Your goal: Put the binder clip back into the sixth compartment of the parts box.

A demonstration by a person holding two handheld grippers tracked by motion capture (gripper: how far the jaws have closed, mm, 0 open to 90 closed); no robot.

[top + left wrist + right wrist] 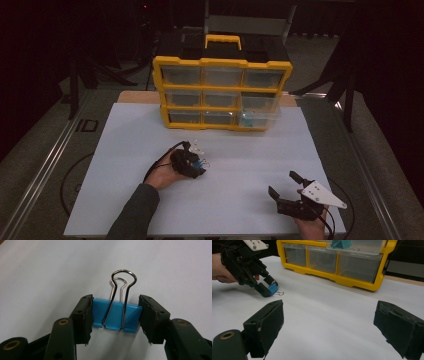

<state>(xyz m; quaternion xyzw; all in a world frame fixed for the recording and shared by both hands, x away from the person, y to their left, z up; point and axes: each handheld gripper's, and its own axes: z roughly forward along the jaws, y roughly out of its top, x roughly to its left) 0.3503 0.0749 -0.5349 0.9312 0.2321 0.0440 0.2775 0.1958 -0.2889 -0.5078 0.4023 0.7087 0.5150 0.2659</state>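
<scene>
The left gripper (115, 315) pinches a blue binder clip (115, 316) (handles up) on the desk (175, 270); the right gripper (329, 322) has its fingers spread wide, holding nothing.

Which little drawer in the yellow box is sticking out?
The bottom right drawer of the yellow box. It is pulled forward with teal clips inside; the other drawers sit pushed in flush.

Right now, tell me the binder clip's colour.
Blue body, silver wire handles; clearest in the left gripper view.
</scene>
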